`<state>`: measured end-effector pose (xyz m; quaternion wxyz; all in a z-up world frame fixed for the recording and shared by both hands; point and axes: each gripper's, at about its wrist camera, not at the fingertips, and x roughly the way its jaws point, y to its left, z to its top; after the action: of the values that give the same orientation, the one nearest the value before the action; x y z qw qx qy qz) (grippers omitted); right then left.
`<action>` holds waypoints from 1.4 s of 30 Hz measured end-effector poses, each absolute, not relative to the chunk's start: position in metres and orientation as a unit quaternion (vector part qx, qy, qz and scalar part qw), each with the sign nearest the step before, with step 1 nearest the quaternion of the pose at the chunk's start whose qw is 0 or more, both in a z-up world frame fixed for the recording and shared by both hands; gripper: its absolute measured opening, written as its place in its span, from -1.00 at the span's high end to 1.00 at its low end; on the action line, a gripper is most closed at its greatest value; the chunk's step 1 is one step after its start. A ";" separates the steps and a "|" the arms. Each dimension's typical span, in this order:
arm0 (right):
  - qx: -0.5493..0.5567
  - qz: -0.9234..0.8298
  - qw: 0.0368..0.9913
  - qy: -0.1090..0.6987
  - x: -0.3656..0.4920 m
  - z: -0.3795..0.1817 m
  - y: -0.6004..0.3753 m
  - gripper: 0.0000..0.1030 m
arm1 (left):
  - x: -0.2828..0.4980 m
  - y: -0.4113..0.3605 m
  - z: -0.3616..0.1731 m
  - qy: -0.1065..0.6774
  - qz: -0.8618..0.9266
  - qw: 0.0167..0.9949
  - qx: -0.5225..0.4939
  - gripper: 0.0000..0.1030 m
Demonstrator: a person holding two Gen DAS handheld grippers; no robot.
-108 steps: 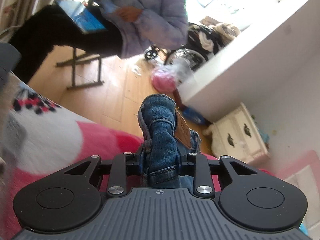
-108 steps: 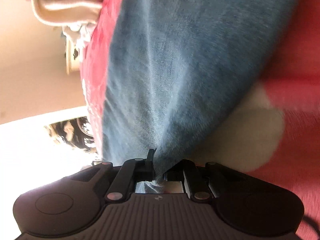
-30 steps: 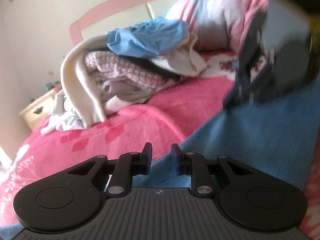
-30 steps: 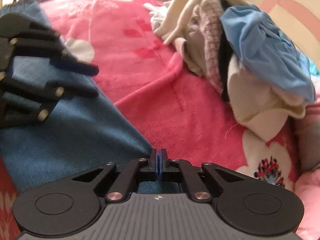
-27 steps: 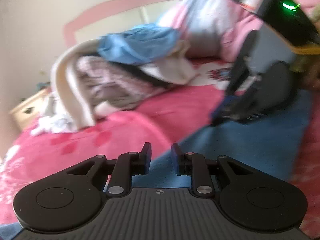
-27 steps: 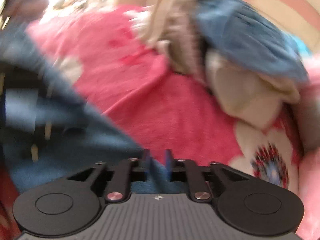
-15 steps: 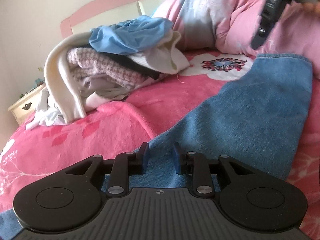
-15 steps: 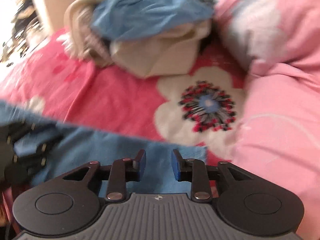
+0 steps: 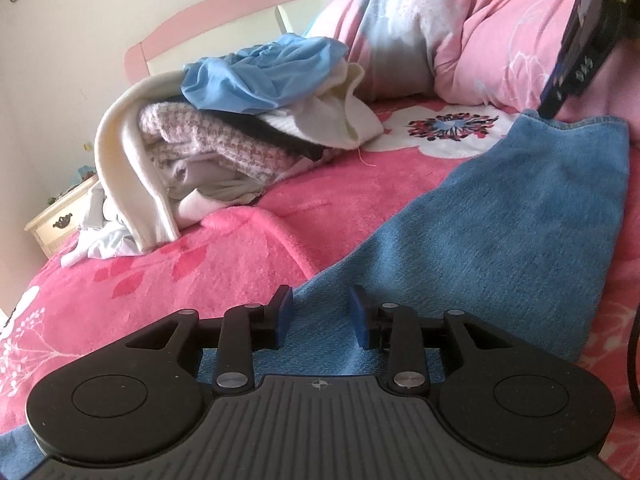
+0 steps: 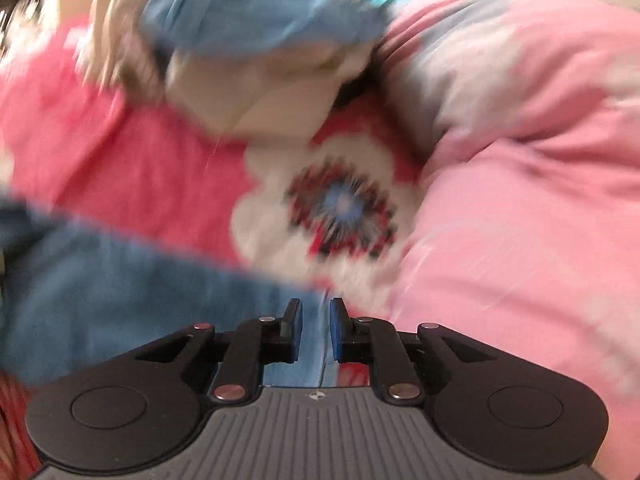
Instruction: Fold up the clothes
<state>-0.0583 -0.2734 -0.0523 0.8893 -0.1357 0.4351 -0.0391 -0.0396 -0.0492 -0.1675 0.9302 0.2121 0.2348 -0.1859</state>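
left gripper (image 9: 320, 312): I've let go, jaws apart over jeans (image 9: 500, 240)
right gripper (image 10: 313, 330): released too, blurry
jeans: flat toward 1 o'clock, ready for next fold

Right wrist view motion-blurred throughout: clothes pile (image 10: 256, 40), blanket flower (image 10: 340, 208) and jeans (image 10: 120, 280) all smeared, edges unreadable. Left tongs (image 9: 320, 316) body hides the near end of the jeans. Right tongs (image 9: 576, 52) cut off by the top right corner. Nightstand (image 9: 60, 220) mostly hidden behind the bed (image 9: 180, 280). Pile's lower garments buried, can't tell them apart.
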 end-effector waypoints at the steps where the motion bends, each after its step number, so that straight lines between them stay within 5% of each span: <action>1: -0.124 -0.051 0.903 0.407 -0.055 -0.037 -0.275 0.72 | -0.040 -0.049 -0.168 0.234 -0.186 0.930 0.213 0.38; 2: -0.106 -0.062 0.925 0.360 -0.057 -0.015 -0.275 0.70 | -0.040 -0.049 -0.168 0.234 -0.186 0.930 0.213 0.37; 5: -0.024 -0.053 0.975 0.216 -0.081 0.050 -0.275 0.14 | -0.038 -0.048 -0.166 0.236 -0.187 0.930 0.212 0.32; 9: 0.069 0.023 0.982 0.176 -0.120 0.095 -0.283 0.14 | -0.038 -0.046 -0.159 0.246 -0.179 0.932 0.199 0.30; 13: 0.174 0.081 0.954 0.228 -0.146 0.101 -0.301 0.01 | -0.054 -0.041 -0.143 0.226 -0.188 0.934 0.202 0.30; 21: 0.290 0.034 0.836 0.466 -0.136 -0.004 -0.313 -0.06 | -0.101 -0.028 -0.141 0.250 -0.203 0.923 0.211 0.29; 24: 0.333 -0.014 0.802 0.496 -0.134 -0.050 -0.323 -0.06 | -0.118 -0.024 -0.143 0.266 -0.206 0.917 0.214 0.29; 30: 0.393 -0.104 0.758 0.511 -0.133 -0.105 -0.339 -0.09 | -0.145 -0.017 -0.146 0.288 -0.209 0.909 0.219 0.29; 42: 0.479 -0.209 0.738 0.426 -0.140 -0.138 -0.333 -0.49 | -0.149 -0.005 -0.140 0.273 -0.184 0.920 0.214 0.29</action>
<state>-0.1395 -0.3331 -0.1376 0.7382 0.4792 0.4260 -0.2095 -0.1491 -0.0047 -0.1397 0.9195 0.2141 0.2735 -0.1840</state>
